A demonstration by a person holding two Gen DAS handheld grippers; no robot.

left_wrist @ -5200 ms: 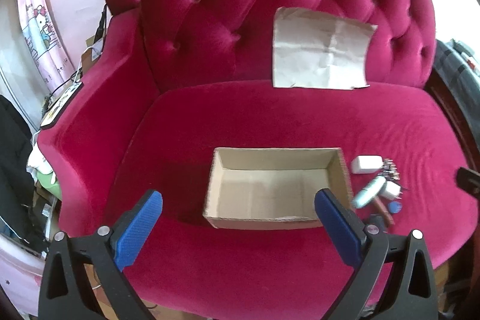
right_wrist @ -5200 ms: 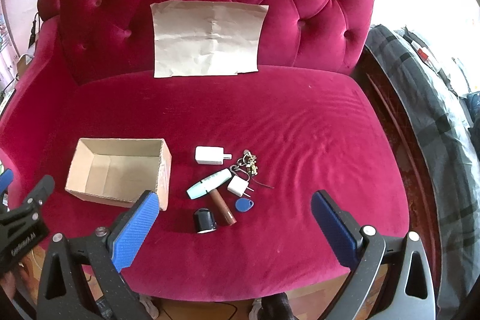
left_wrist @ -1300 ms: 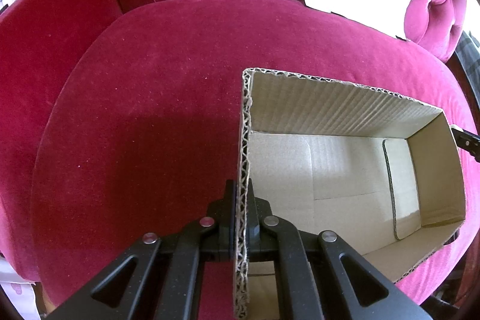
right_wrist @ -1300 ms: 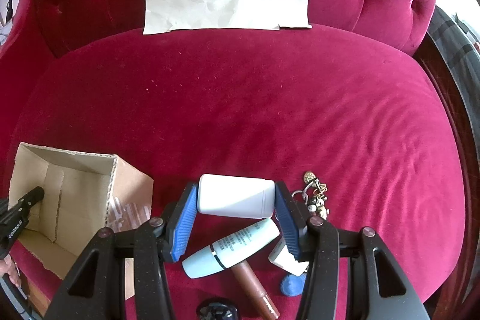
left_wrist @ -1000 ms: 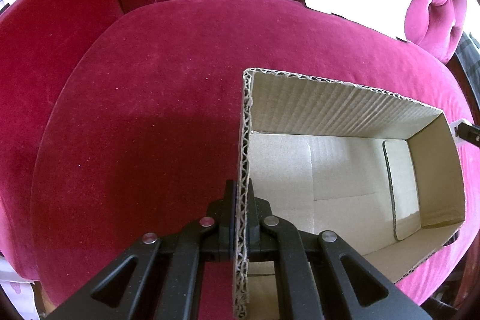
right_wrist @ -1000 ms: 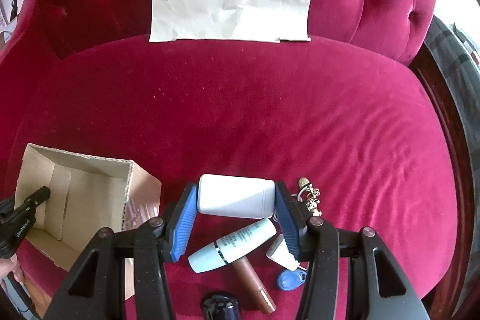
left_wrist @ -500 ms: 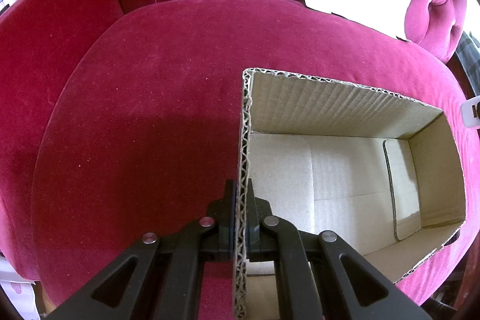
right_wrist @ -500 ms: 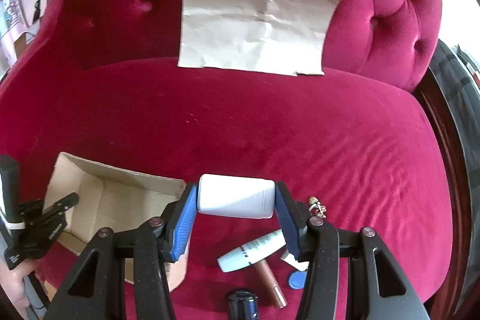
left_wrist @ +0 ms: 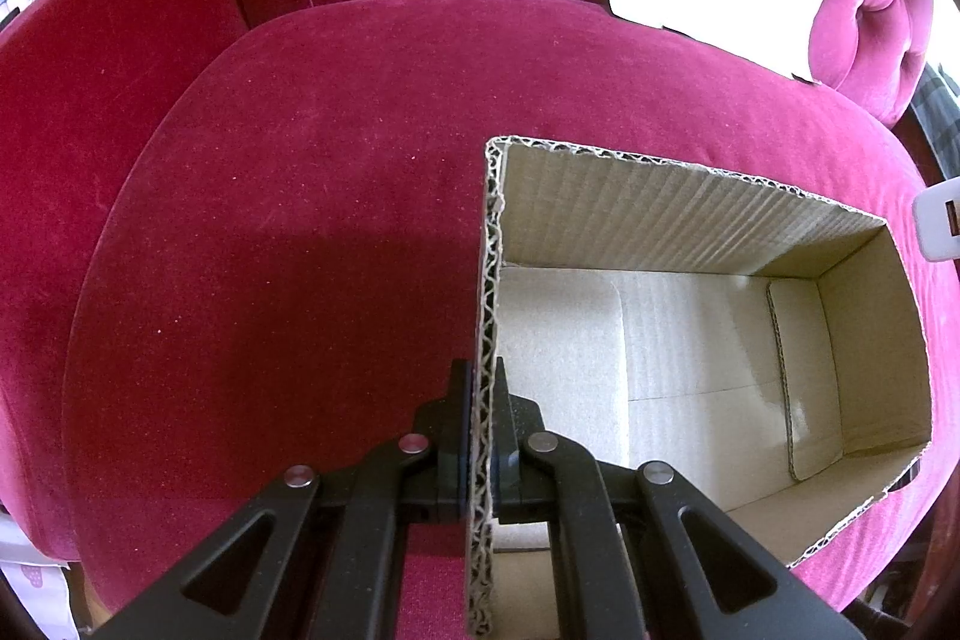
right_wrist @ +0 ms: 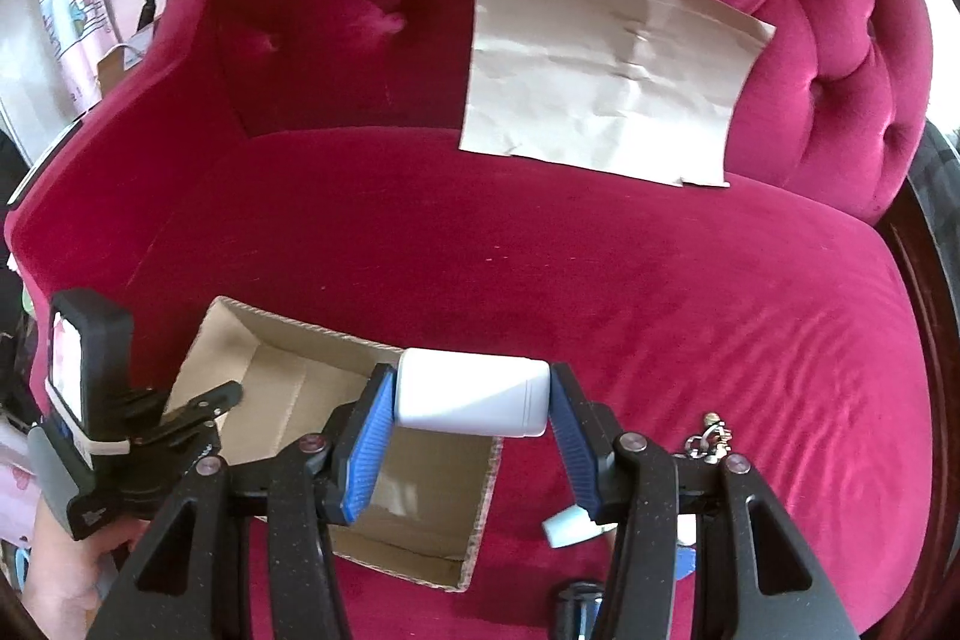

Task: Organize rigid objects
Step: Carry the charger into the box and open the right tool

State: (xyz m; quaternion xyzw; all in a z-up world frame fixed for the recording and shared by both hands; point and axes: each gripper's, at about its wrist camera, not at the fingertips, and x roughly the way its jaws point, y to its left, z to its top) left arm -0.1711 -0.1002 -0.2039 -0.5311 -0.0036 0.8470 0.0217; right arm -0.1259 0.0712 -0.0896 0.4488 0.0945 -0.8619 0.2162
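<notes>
Left gripper [left_wrist: 485,436] jaws clamped on cardboard box [left_wrist: 489,280] wall; right gripper [right_wrist: 474,436] jaws half-open, grasping white bottle [right_wrist: 474,400]

The right hand-held gripper [right_wrist: 471,424] hides most of the pale blue tube [right_wrist: 564,526] and the dark cap [right_wrist: 579,595] at the bottom edge — neither can be identified. In the left wrist view the white object [left_wrist: 941,220] is cut off by the right edge — the cardboard box [left_wrist: 672,208] wall covers the left hand-held gripper [left_wrist: 483,424] pads

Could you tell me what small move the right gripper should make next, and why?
Probably carry the white charger a little further left and down over the cardboard box, then release. The right gripper holds it at the box's right edge, the box is empty, and the left gripper clamps its wall.
</notes>
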